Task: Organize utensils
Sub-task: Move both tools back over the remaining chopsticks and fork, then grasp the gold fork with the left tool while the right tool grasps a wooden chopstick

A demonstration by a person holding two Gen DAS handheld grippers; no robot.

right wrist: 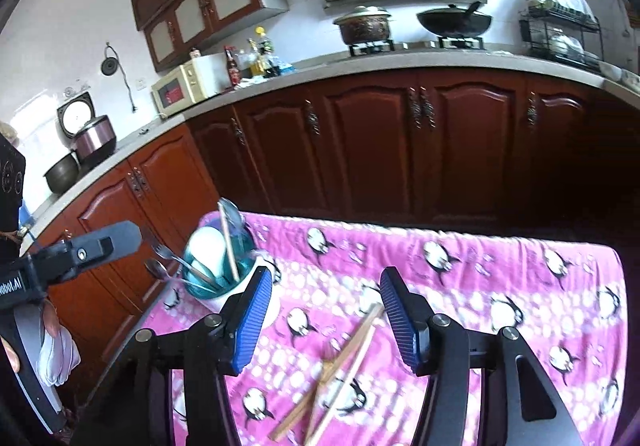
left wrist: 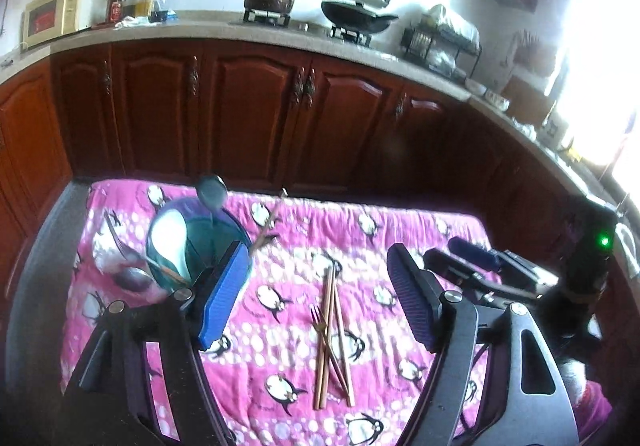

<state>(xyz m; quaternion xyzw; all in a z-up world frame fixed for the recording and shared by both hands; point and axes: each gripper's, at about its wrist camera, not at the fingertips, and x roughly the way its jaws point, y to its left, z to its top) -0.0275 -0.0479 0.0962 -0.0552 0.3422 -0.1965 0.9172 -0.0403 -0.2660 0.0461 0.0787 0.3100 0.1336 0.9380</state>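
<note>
Chopsticks (left wrist: 330, 338) lie closest to me, in a loose pile on the pink penguin cloth (left wrist: 280, 358) that covers the worktop. A small fork (left wrist: 320, 322) lies mixed in with them. They are flat and crossed over each other, so I think they have not been sorted yet.

My left claw (left wrist: 316, 298) hangs over the pile, wide open with nothing in it. My right claw (right wrist: 326, 318) is wide open and empty too, just above the same sticks. I think both are open so one can come down and pinch a stick.

At the far left corner stands the teal holder (left wrist: 196, 242). A spoon (left wrist: 214, 192), a fork and one chopstick (right wrist: 229, 246) stand up in it, handles down, so they stay tidy.
</note>
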